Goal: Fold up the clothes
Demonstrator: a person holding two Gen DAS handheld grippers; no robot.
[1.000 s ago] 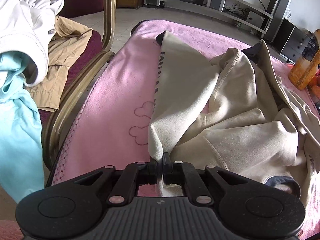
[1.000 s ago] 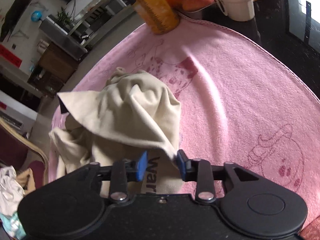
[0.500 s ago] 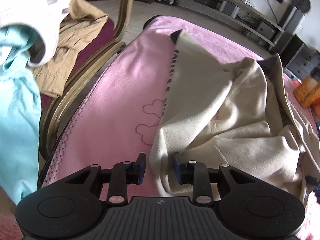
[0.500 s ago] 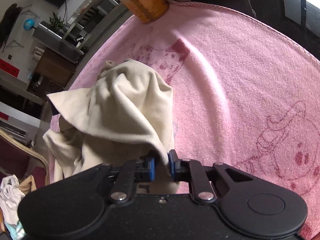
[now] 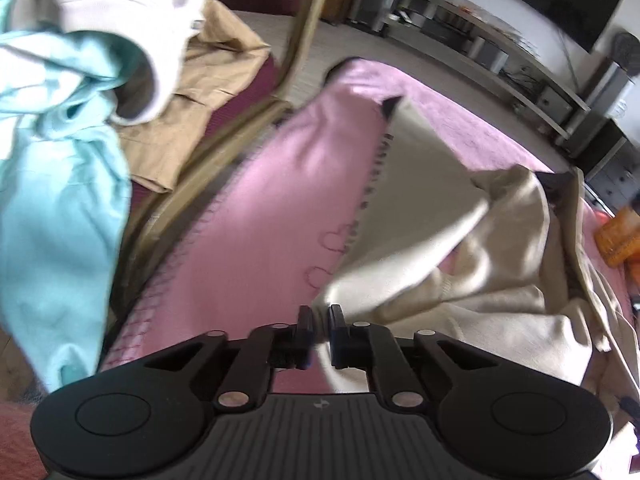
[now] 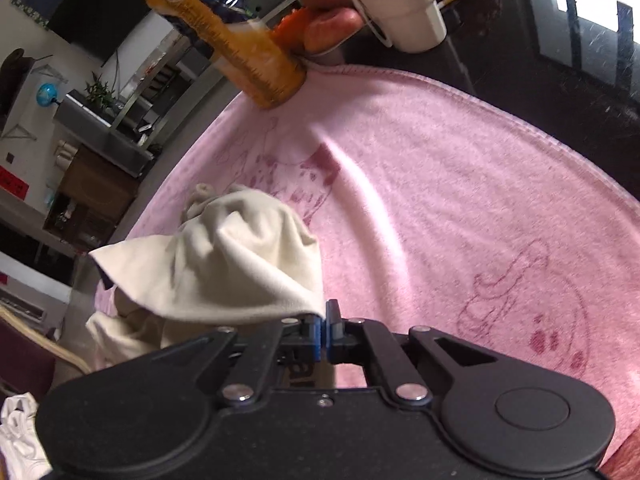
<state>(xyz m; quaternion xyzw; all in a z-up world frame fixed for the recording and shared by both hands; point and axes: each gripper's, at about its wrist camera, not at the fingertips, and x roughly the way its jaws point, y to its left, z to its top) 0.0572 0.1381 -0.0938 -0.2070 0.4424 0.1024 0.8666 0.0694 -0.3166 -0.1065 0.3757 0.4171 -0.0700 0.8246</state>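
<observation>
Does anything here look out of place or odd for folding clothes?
Yes. An orange bottle leans with its base on the pink blanket's far edge, close to the beige garment; it looks tilted, perhaps from the lens. Unfolded clothes are heaped over the chair beside the blanket.

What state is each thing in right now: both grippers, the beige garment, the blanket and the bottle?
Left gripper: jaws nearly closed, a narrow gap, at the garment's edge.
Right gripper: jaws shut on a garment edge.
Beige garment: crumpled, unfolded, one edge lifted.
Pink blanket: spread flat under the garment.
Orange bottle: standing at the blanket's edge, cap hidden.
</observation>
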